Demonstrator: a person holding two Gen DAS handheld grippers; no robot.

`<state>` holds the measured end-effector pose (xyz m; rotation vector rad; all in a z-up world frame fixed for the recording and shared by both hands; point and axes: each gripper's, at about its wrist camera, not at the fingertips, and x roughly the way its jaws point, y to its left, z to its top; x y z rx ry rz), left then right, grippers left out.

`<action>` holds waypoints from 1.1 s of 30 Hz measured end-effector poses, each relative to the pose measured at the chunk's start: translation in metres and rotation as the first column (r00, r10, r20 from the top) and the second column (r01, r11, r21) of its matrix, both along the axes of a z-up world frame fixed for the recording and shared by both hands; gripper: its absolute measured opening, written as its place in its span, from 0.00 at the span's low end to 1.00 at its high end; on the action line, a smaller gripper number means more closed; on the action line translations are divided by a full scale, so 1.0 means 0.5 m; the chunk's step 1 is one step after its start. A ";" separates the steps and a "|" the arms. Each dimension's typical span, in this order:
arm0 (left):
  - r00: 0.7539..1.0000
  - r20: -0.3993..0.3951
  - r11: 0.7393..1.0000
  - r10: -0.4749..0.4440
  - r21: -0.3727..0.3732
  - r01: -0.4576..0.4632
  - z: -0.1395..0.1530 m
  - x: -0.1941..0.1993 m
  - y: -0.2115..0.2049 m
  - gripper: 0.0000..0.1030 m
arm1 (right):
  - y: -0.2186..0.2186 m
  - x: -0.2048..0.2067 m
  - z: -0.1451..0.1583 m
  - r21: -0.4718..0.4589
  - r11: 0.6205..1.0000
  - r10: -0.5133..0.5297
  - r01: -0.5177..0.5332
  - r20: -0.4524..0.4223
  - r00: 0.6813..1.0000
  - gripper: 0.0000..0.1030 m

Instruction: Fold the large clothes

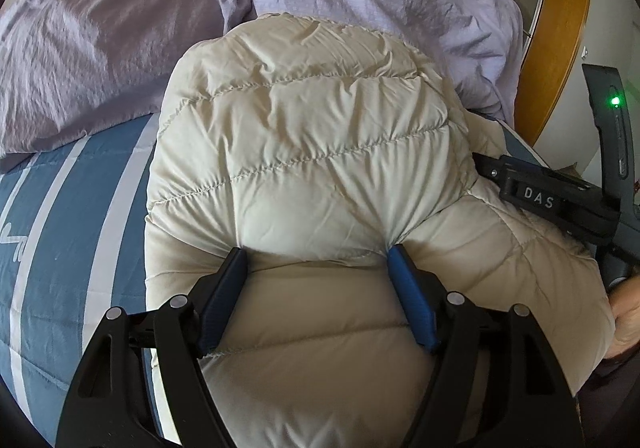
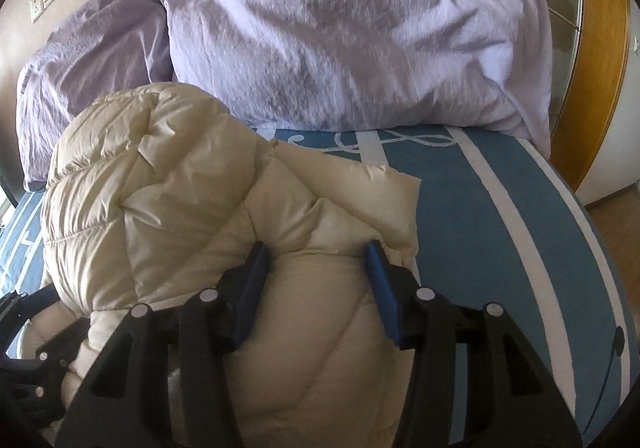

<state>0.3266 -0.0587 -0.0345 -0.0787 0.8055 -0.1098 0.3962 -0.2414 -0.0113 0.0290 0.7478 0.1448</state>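
Note:
A cream quilted down jacket (image 1: 312,136) lies bunched on the bed; it also shows in the right wrist view (image 2: 168,188). My left gripper (image 1: 316,252) has its blue pads spread wide and pressed into a thick fold of the jacket that bulges between them. My right gripper (image 2: 316,246) also has its pads apart with a thick fold of the jacket between them, near the jacket's right edge. The right gripper's black body (image 1: 560,200) shows at the right of the left wrist view, against the jacket.
The jacket rests on a blue bedspread with white stripes (image 2: 500,200), also seen in the left wrist view (image 1: 80,216). Lilac pillows (image 2: 340,28) lie just behind the jacket. A wooden frame (image 1: 568,8) and wall stand at the right.

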 end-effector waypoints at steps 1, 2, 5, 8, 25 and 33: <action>1.000 0.002 1.000 -0.001 0.002 0.001 0.000 0.000 -0.001 0.71 | -0.001 0.002 -0.003 0.002 1.000 -0.001 0.001 -0.001 1.000 0.49; 1.000 0.003 1.000 -0.001 0.005 0.001 0.000 0.001 -0.002 0.71 | -0.001 0.002 -0.006 0.004 1.000 -0.003 0.003 -0.003 1.000 0.49; 1.000 0.006 1.000 -0.001 0.012 0.001 -0.002 0.004 -0.004 0.71 | -0.005 0.006 -0.013 0.011 1.000 -0.005 0.005 -0.012 1.000 0.49; 1.000 0.009 1.000 -0.001 0.017 0.000 -0.006 0.007 -0.007 0.71 | -0.006 0.008 -0.018 0.018 1.000 -0.010 0.010 -0.018 1.000 0.49; 0.997 0.055 0.998 0.059 0.011 -0.060 0.089 0.029 0.044 0.71 | -0.004 0.010 -0.025 0.011 1.000 -0.020 0.020 -0.014 1.000 0.49; 0.974 0.146 0.952 0.172 0.229 -0.203 0.101 0.108 0.045 0.73 | -0.005 0.009 -0.027 0.019 1.000 -0.021 0.021 -0.009 1.000 0.49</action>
